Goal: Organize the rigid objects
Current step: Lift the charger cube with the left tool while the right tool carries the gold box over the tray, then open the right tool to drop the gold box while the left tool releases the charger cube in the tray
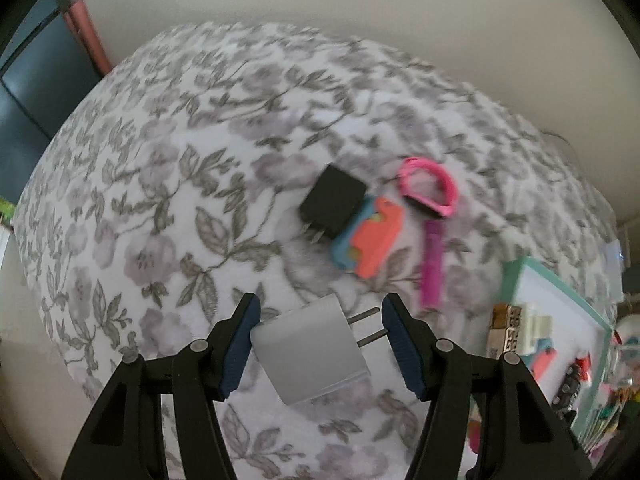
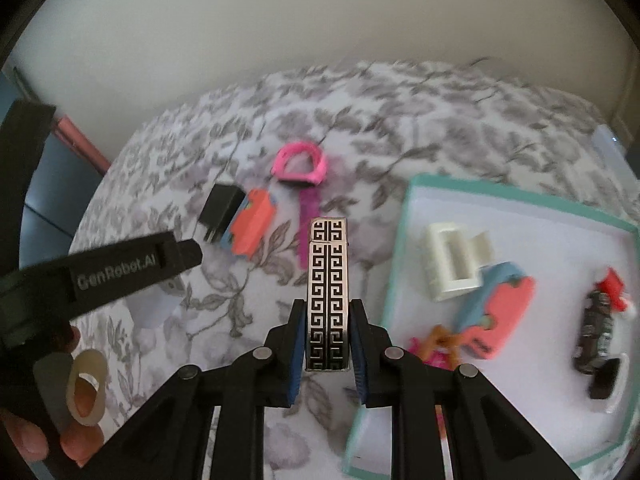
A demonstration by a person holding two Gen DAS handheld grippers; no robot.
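Note:
My left gripper (image 1: 320, 312) is shut on a white charger plug (image 1: 312, 356), one pad on its body and the other against its prong tips, above the floral bedspread (image 1: 160, 200). My right gripper (image 2: 328, 312) is shut on a silver lighter with a black key pattern (image 2: 328, 264), which stands up between the pads. On the bedspread lie a black charger (image 1: 334, 202), a coral and blue piece (image 1: 372, 240), a pink ring (image 1: 428, 186) and a purple stick (image 1: 433, 264). The teal-rimmed box (image 2: 404, 240) sits to the right of the lighter.
The box holds a white clip (image 2: 452, 264), another coral and blue piece (image 2: 500, 312), a dark toy (image 2: 596, 332) and small pink bits. A hand (image 2: 76, 444) grips the left tool's handle at the left edge. A pale wall rises behind the bed.

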